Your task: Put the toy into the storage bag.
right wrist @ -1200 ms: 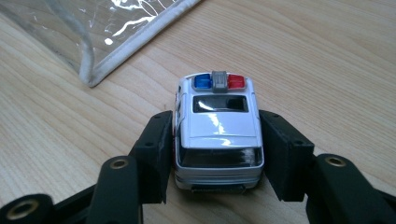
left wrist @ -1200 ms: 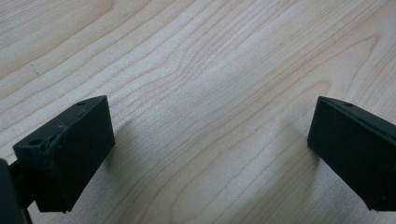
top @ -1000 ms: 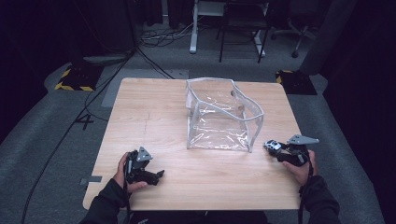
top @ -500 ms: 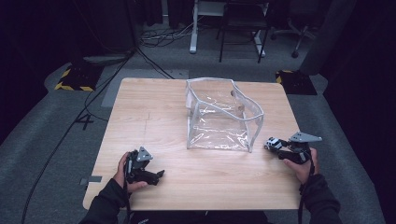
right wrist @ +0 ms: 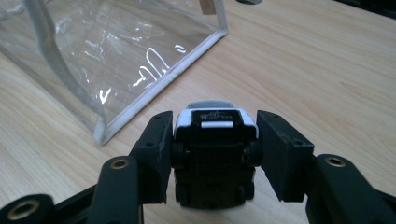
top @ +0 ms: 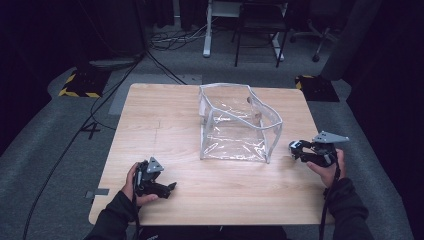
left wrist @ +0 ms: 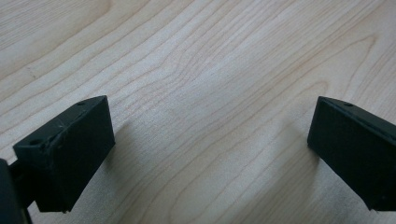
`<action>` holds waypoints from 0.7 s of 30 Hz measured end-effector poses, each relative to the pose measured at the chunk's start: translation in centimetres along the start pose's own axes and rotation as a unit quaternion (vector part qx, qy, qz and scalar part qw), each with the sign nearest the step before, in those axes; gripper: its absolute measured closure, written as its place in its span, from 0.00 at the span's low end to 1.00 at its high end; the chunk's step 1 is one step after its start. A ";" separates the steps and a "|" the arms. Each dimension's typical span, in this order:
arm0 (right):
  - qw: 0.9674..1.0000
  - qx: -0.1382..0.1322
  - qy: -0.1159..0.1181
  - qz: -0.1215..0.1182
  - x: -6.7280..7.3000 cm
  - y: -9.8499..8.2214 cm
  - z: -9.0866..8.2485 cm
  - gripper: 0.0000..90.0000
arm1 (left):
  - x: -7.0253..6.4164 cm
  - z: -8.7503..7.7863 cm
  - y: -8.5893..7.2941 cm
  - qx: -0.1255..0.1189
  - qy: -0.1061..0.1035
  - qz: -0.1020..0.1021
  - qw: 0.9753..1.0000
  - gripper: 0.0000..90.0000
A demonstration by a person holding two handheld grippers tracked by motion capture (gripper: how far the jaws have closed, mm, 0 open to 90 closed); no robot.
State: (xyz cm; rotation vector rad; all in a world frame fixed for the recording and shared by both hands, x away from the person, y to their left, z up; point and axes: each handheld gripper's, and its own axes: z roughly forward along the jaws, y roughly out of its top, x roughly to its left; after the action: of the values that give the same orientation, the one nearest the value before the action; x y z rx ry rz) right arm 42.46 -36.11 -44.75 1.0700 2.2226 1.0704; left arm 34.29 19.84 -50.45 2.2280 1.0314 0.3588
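Observation:
A clear plastic pouch (top: 235,127) with white trim stands open in the middle of the wooden table (top: 160,125). My right gripper (top: 299,149) is at the table's right side, just off the pouch's front right corner, lifted a little above the wood. It is shut on a small black and white object (top: 295,145). In the right gripper view both jaws of the right gripper (right wrist: 215,128) press the sides of this object (right wrist: 215,154), with the pouch (right wrist: 116,56) ahead to the left. My left gripper (top: 167,189) rests open at the front left; the left gripper (left wrist: 210,154) has only bare wood between its jaws.
Bare wood lies all around the pouch. Beyond the table's far edge are a grey floor with cables (top: 165,42), a desk frame (top: 207,30) and chair legs (top: 257,35). A black and yellow striped block (top: 80,85) sits at the far left.
My right gripper has risen a little with the small object still clamped in it. The left gripper and the pouch have stayed put.

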 end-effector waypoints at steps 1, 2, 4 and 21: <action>1.000 -0.004 -0.001 0.001 -0.1 0.2 0.0 0.54 | 0.0 0.0 0.0 0.000 0.000 0.000 1.000 0.01; 1.000 -0.005 -0.001 0.003 -0.1 0.4 -0.1 0.54 | 0.0 0.0 0.0 0.000 0.001 0.000 1.000 0.01; 1.000 -0.010 -0.005 0.005 -0.2 0.8 -0.2 0.54 | 0.0 -0.1 0.0 -0.001 0.004 0.000 1.000 0.01; 0.999 -0.051 -0.004 0.004 -1.5 4.6 -1.7 0.54 | 0.0 0.0 0.0 -0.001 0.001 0.002 1.000 0.01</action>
State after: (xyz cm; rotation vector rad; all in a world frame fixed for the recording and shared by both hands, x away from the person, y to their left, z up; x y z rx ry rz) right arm 44.34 -36.23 -39.92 1.0373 2.1343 1.1682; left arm 34.29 19.87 -50.42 2.2282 1.0272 0.3635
